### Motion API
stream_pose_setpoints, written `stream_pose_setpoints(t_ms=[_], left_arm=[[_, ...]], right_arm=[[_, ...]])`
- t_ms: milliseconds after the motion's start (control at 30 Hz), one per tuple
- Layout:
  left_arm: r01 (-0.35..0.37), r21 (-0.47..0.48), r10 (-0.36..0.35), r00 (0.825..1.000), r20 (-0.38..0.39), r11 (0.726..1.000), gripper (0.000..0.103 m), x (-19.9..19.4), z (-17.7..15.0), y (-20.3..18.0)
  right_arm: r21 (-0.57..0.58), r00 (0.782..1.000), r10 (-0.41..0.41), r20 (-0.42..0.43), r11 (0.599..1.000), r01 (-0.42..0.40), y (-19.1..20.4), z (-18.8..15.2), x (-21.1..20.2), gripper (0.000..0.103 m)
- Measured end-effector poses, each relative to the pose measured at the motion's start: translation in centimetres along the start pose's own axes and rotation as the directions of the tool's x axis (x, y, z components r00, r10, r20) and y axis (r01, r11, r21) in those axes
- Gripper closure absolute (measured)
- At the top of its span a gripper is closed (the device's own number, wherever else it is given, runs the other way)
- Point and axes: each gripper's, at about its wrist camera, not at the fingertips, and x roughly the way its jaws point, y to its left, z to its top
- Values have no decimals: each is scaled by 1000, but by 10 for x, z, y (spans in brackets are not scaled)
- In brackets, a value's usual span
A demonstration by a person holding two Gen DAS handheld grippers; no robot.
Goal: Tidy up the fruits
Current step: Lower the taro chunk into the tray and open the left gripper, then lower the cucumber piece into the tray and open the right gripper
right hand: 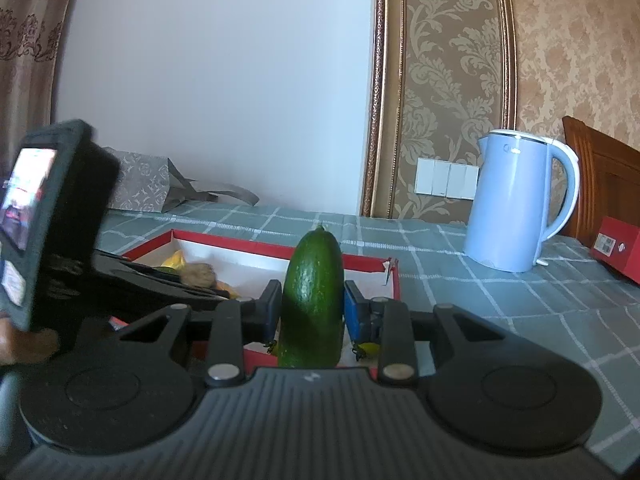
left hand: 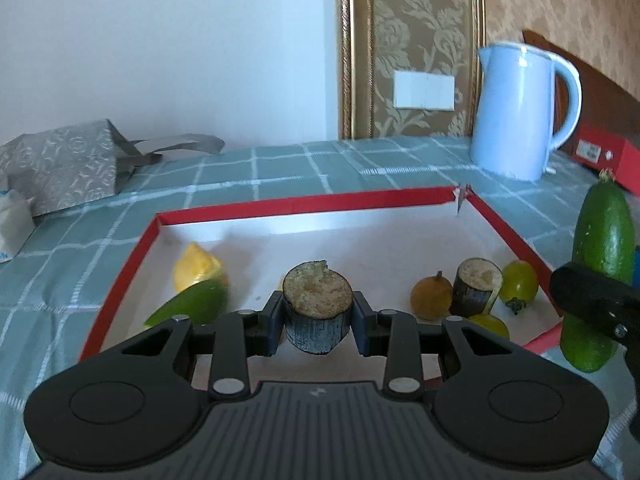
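Green cucumber (right hand: 312,300) is standing upright, clamped in right tool (right hand: 310,312) at red tray's (left hand: 304,203) right edge; left tool (left hand: 318,316) is gripping dark-skinned cut stub (left hand: 318,308) over tray's near side.

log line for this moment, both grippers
left gripper: shut on cane piece, over red tray | right gripper: shut on cucumber, upright

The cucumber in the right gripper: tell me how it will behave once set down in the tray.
The cucumber stands upright between the right gripper pads; tall and narrow, it would probably tip. Its rounded body would likely roll. Glossy skin may be slippery.
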Motion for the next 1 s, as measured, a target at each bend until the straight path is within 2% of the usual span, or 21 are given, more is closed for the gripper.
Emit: stream_pose_setpoints(t_ms=[67,133,200,300,367,500,567,667,767,1000], left_arm=[[-2,-9,1,1000,-8,1000,68,5,1,-2],[-8,4,8,1000,-4,1000,60,8,3,-5],[-25,17,25,1000,12,1000,44,7,3,-7],[-53,9,53,998,44,999,28,2,2,-4],[-66,-21,68,995,70,998,24,-6,2,2],[-98,-63,104,989,105,993,23,-21,-3,19],[-111,-82,118,988,94,990,23,-26,-9,27],[-98,-129,106,993,60,987,23,-33,-17,42],[-93,-164,104,993,58,982,23,-45,-24,53],[-79,-181,91,994,61,980,20,-74,-45,67]], right_arm=[[0,1000,-1,0,1000,1,0,0,0,72],[0,1000,-1,0,1000,1,0,0,0,72],[-3,1000,-5,-1,1000,5,0,0,0,72],[0,1000,-1,-13,1000,1,-2,0,1,72],[-1,1000,-1,-19,1000,1,-2,0,2,72],[-10,1000,-4,-30,1000,3,-2,-2,4,72],[-13,999,-2,-42,1000,1,-1,-3,5,72],[-23,999,-3,-48,1000,2,1,-5,7,72],[-31,998,-5,-55,1000,3,3,-6,9,72],[-44,997,-11,-71,999,7,4,-9,13,73]])
